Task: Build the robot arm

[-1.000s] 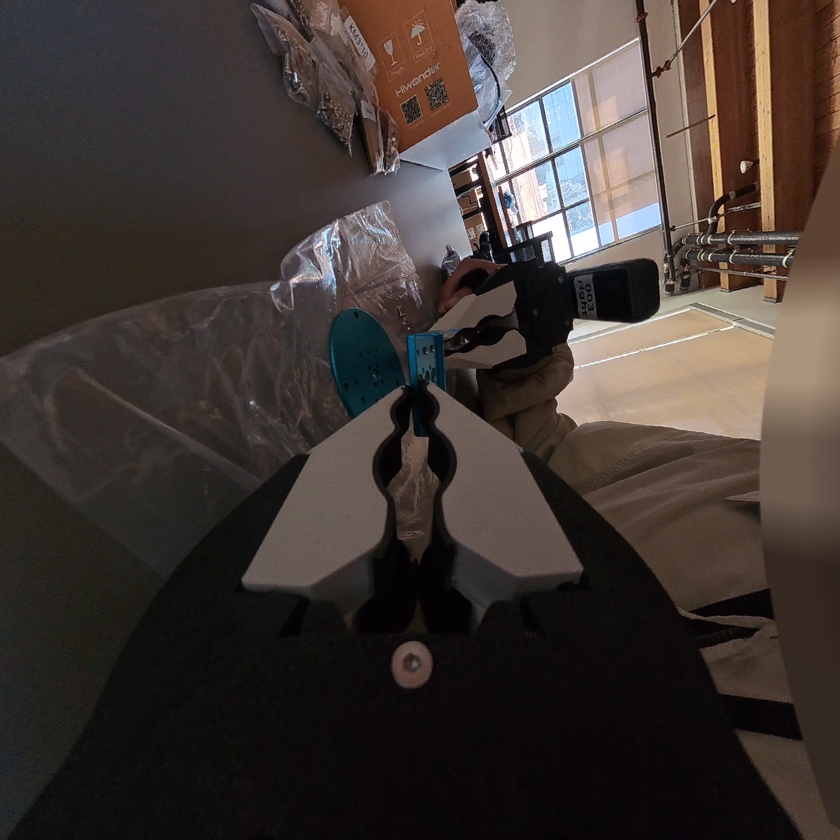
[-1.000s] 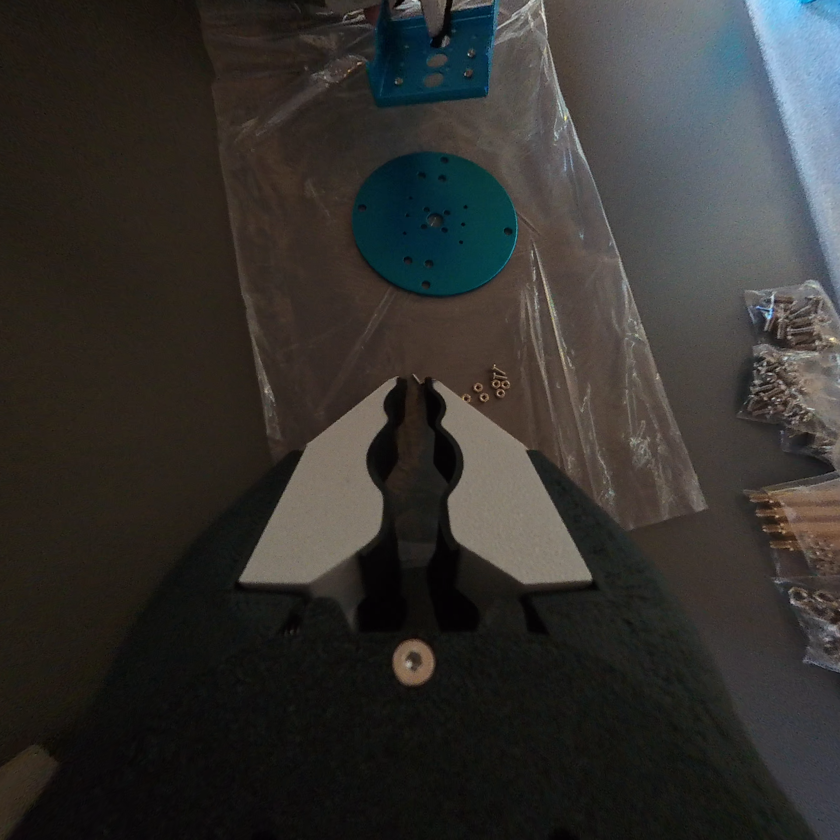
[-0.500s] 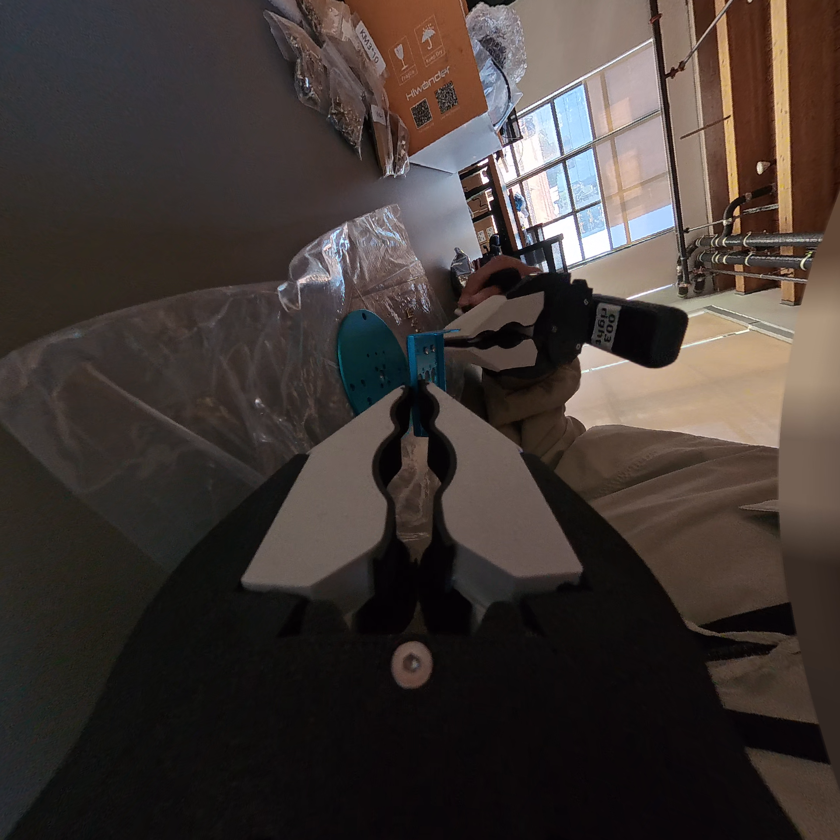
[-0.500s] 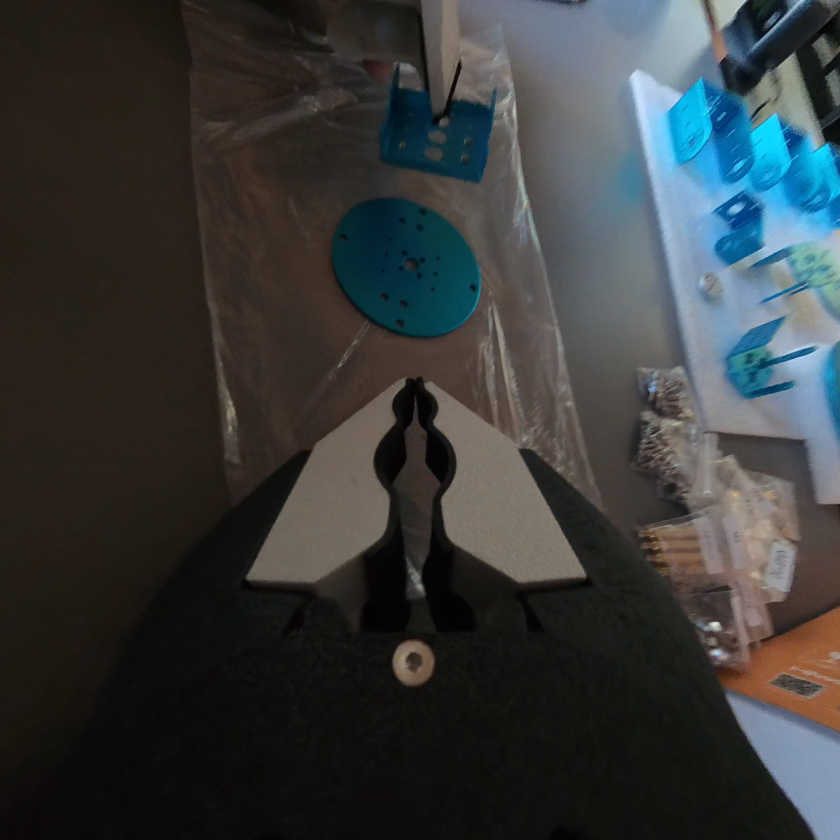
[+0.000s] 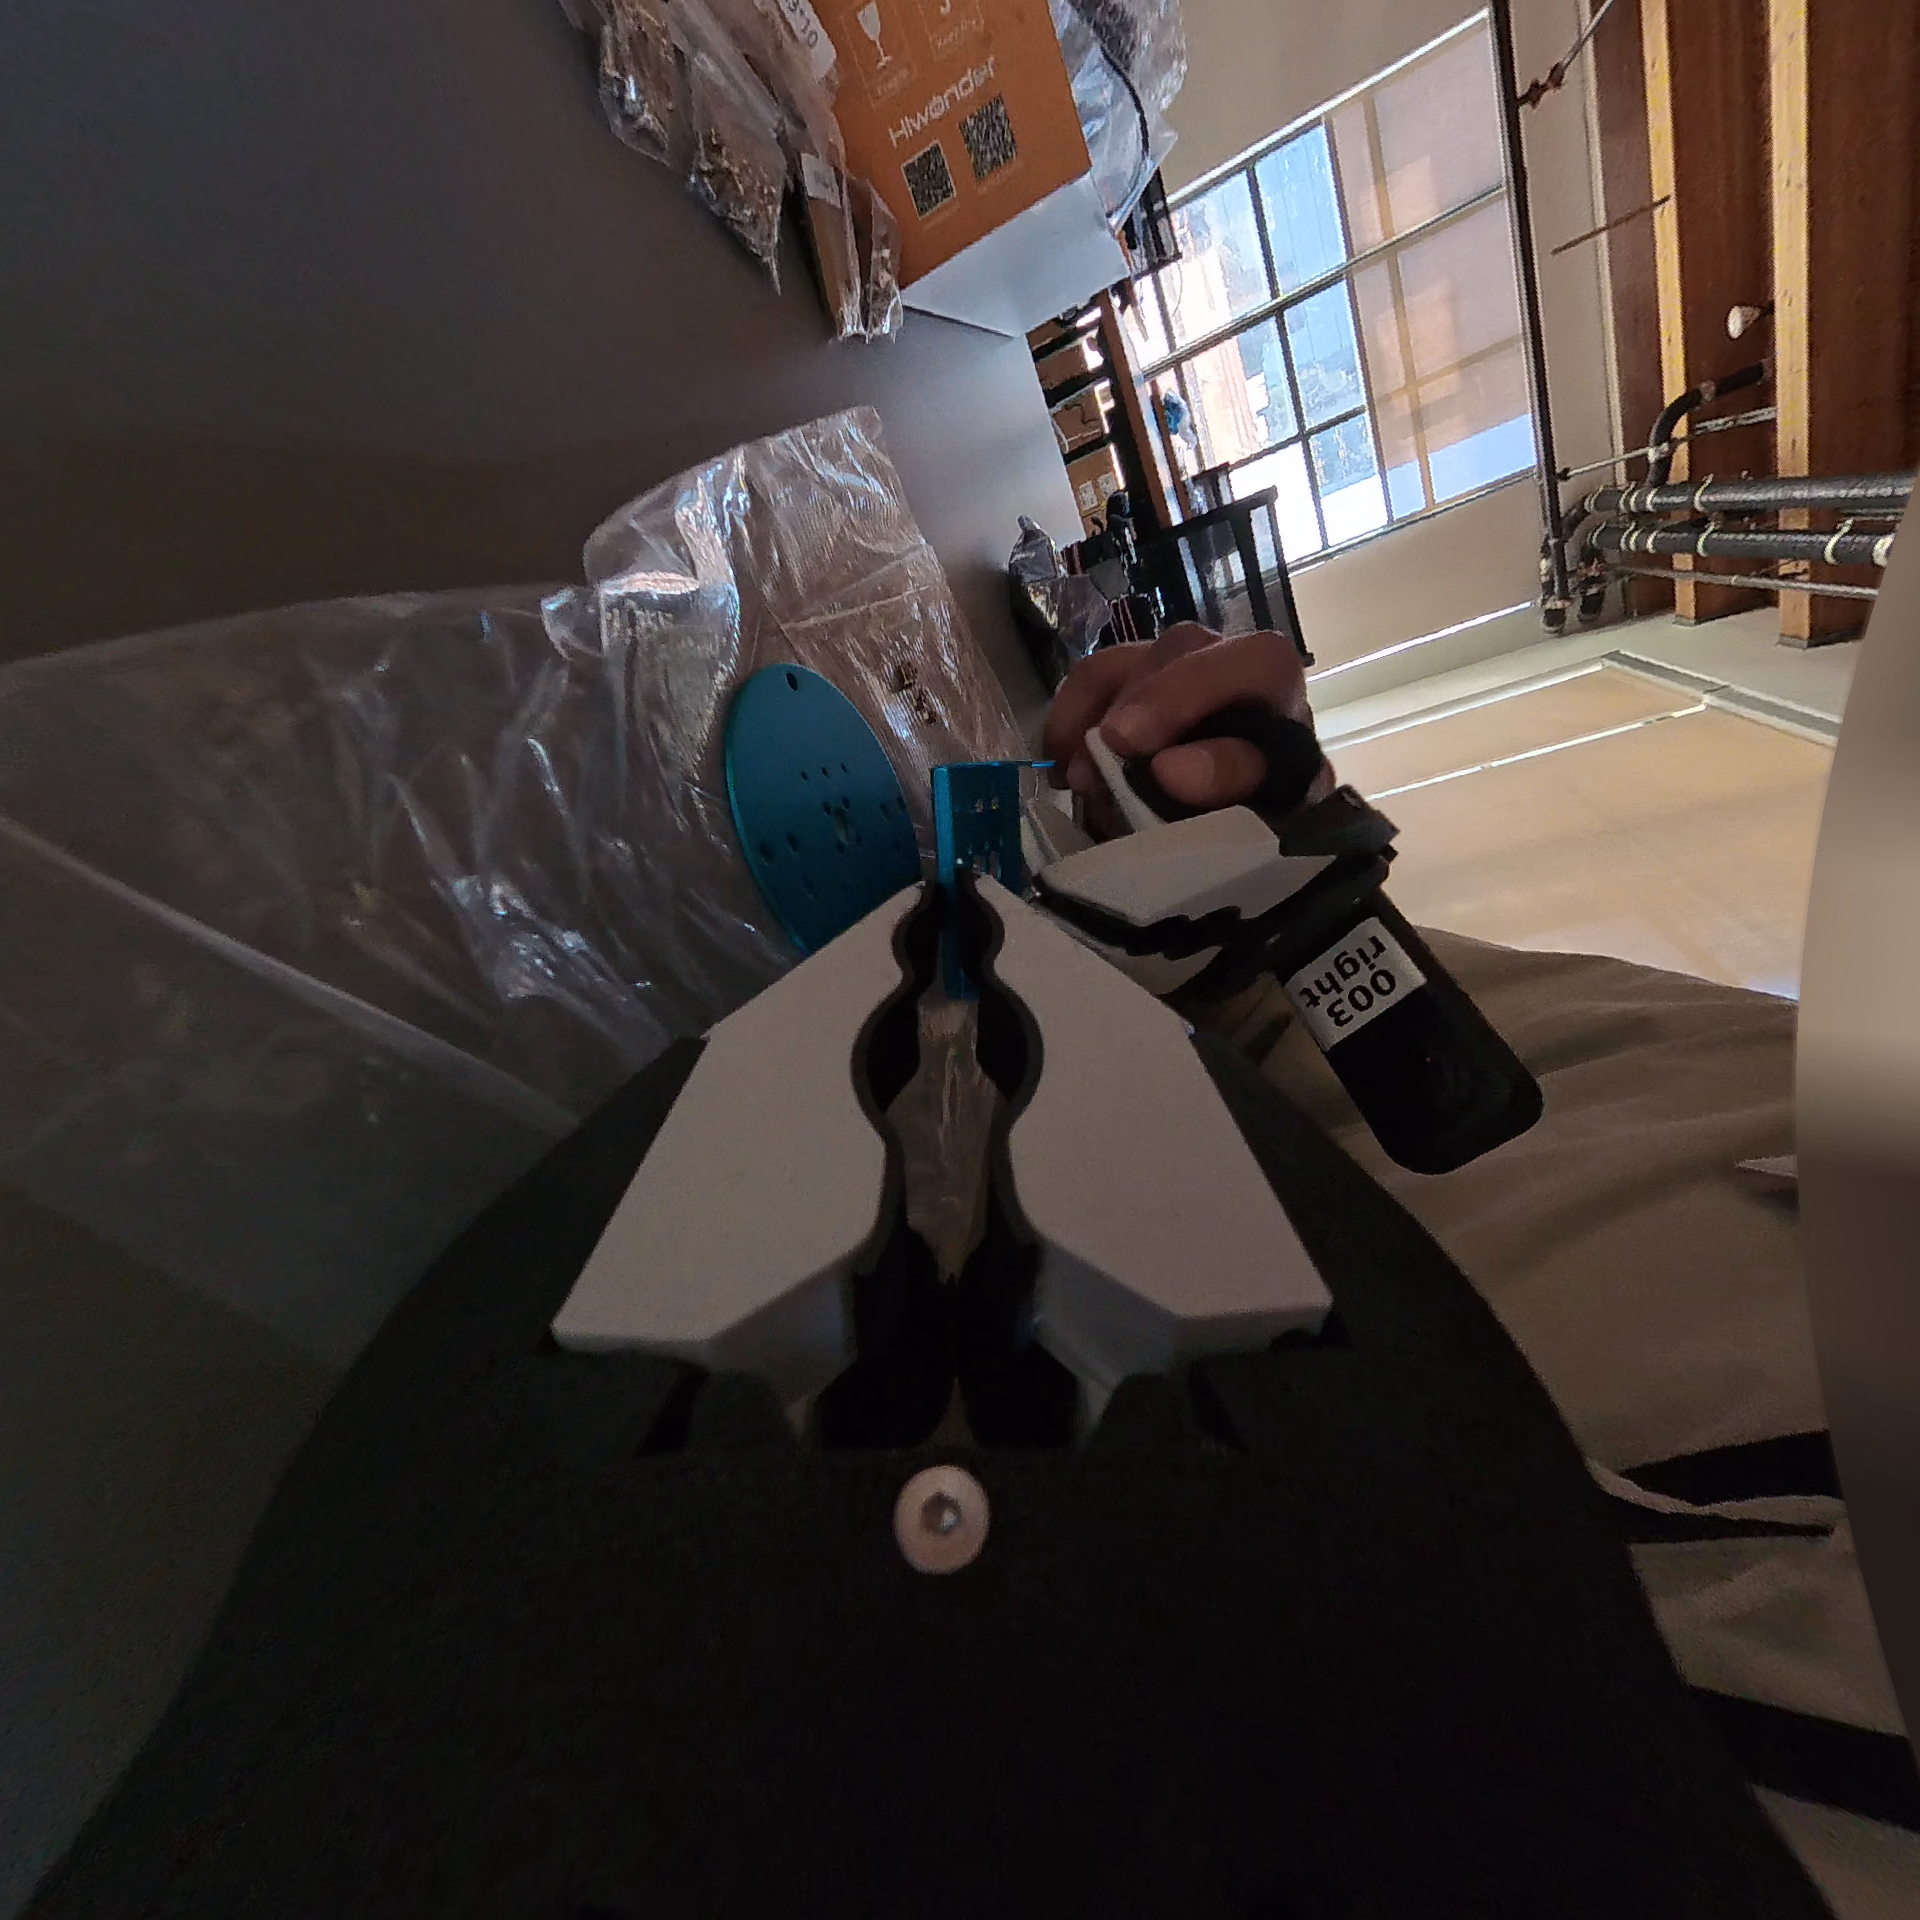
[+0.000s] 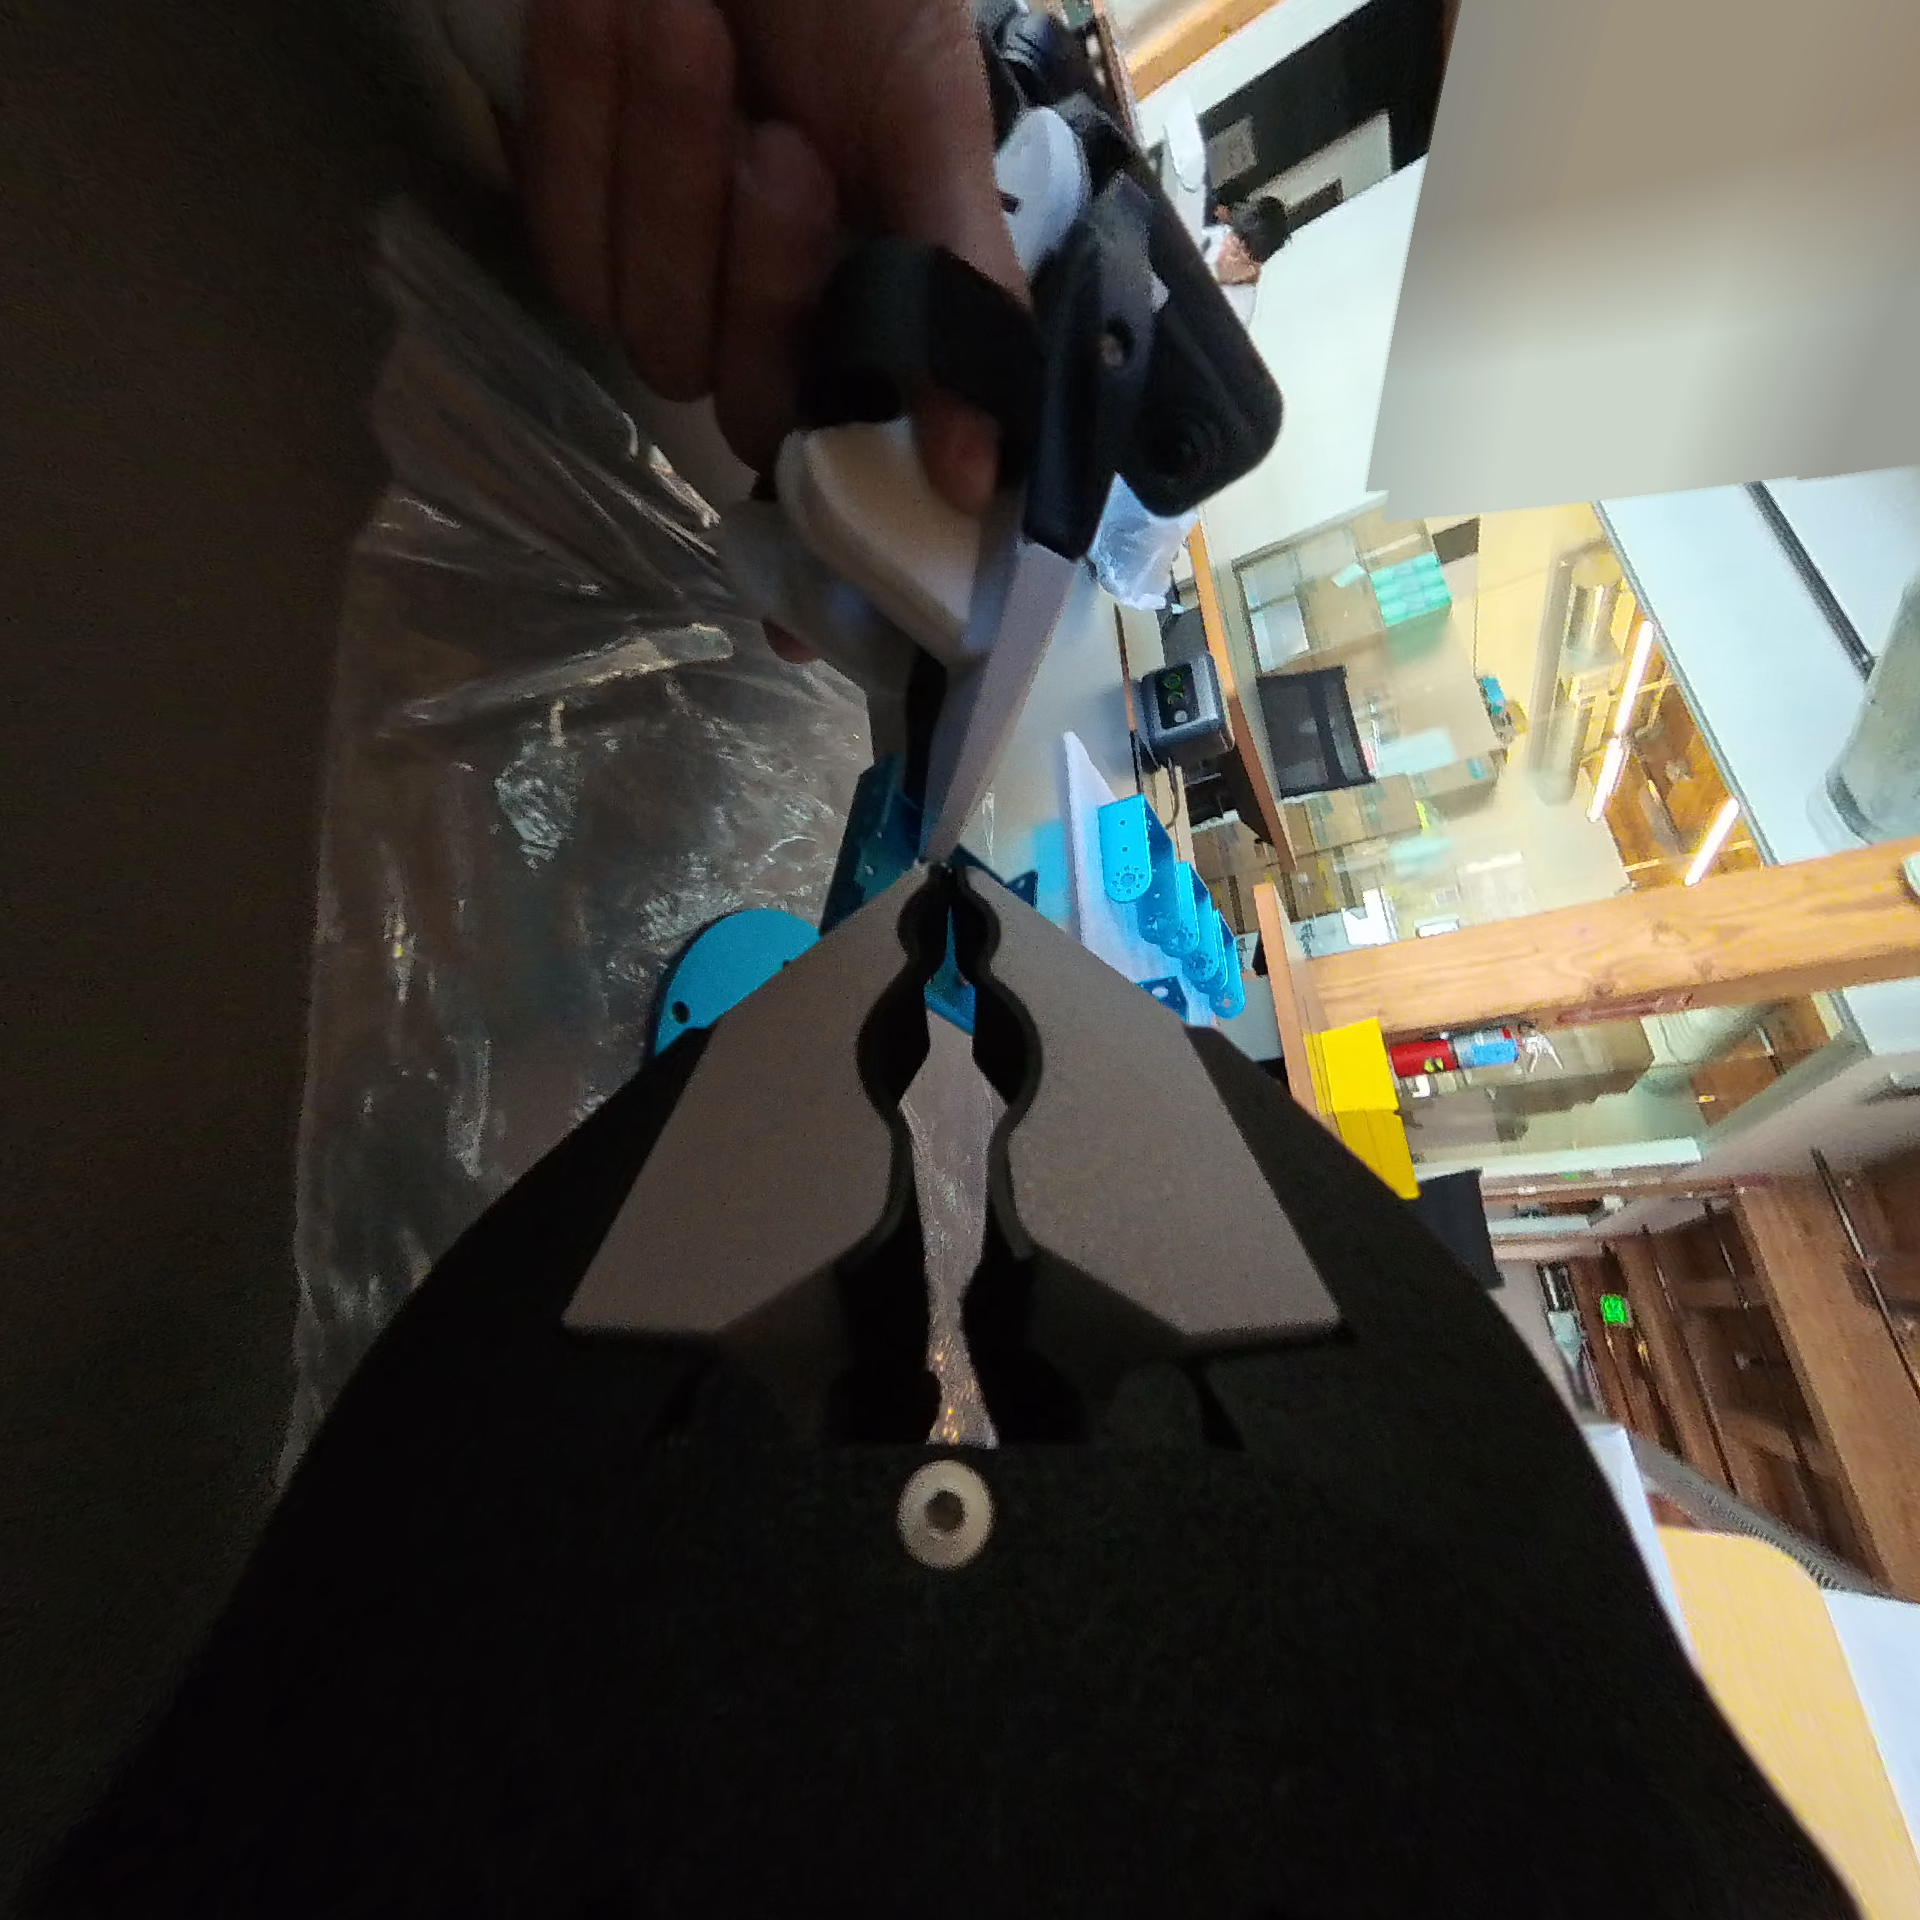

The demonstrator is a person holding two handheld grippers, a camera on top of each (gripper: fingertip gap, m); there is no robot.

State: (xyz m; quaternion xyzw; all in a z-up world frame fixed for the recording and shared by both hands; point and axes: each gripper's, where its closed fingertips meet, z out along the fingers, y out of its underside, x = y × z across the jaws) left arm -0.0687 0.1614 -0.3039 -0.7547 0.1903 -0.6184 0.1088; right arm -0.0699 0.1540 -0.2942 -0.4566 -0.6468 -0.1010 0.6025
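Here the blue perforated metal bracket (image 5: 971,847) stands on edge above the clear plastic sheet (image 5: 416,790), pinched at its near edge between the tips of the left gripper (image 5: 958,902); the jaws are drawn in narrow, with only the bracket's thin wall between them. In the right wrist view the same bracket (image 6: 883,831) shows as a blue piece just past the tips of both grippers.

The right gripper (image 6: 943,878) has its jaws closed almost tip to tip. Something very small and pale sits at the very tip, too small to name, so whether the jaws grip anything cannot be told. Its tips lie right at the bracket, meeting the tip of the left gripper's grey finger (image 6: 997,707) — touching or a hair apart, it cannot be told. From the left wrist view the right gripper (image 5: 1049,883) comes in from the right, just beside the bracket, and a hand (image 5: 1174,707) is wrapped round its handle.

Just behind the bracket a round blue plate (image 5: 805,810) with drilled holes lies on the plastic sheet, and a few small nuts and screws (image 5: 914,691) lie on the sheet past it. Farther off on the grey table (image 5: 312,312) lie bags of hardware (image 5: 727,135) and an orange cardboard box (image 5: 956,114) — well apart from the grippers. In the right wrist view more blue brackets (image 6: 1174,914) stand in a row on a white tray (image 6: 1081,831).
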